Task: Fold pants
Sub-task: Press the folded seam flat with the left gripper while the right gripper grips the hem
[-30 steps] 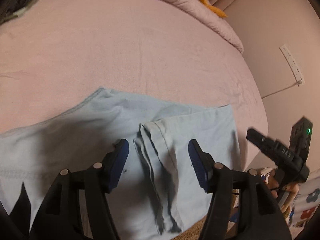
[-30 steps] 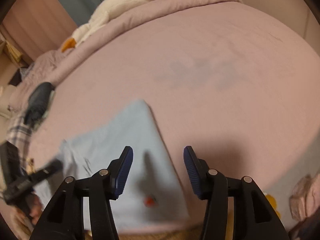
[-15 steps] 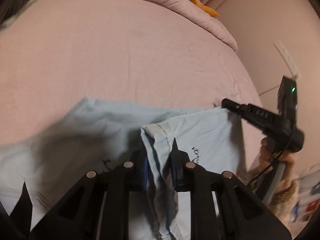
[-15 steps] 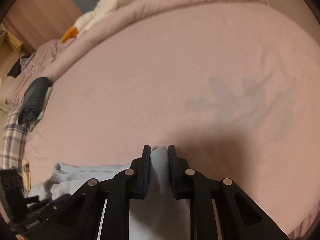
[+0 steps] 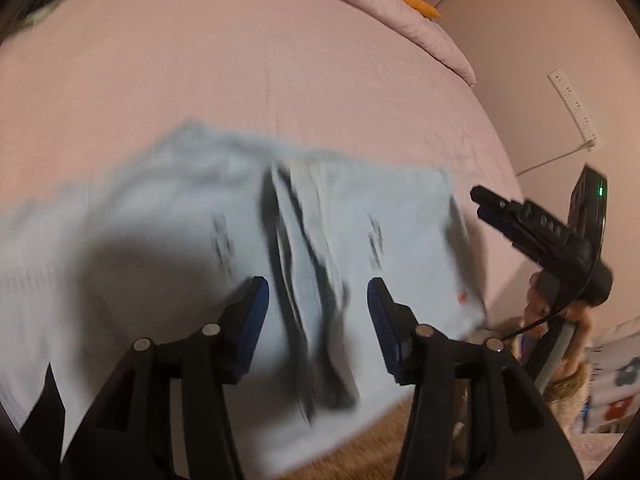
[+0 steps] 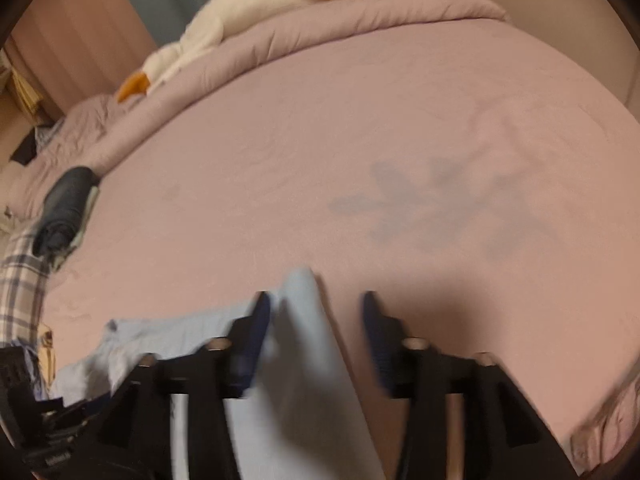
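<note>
The light blue pants (image 5: 168, 240) lie on the pink bed, blurred by motion, with a bunched fold (image 5: 312, 272) running down their middle. My left gripper (image 5: 318, 304) is open and the fold lies between its jaws, not gripped. My right gripper (image 6: 316, 320) is open, with a corner of the pants (image 6: 300, 320) between its jaws, loose. The right gripper also shows in the left wrist view (image 5: 484, 204) at the right edge of the pants. The rest of the pants (image 6: 160, 340) spreads left in the right wrist view.
The pink bed sheet (image 5: 280, 80) stretches far ahead. A rolled duvet (image 6: 360, 20) with a white goose plush (image 6: 240, 12) lies at the head. A dark rolled garment (image 6: 66, 204) and plaid cloth (image 6: 20, 280) sit at the left. A power strip (image 5: 576, 104) hangs on the wall.
Both grippers were shut on the pants half a second ago and have now opened, letting go. The cloth has dropped back on the bed.
</note>
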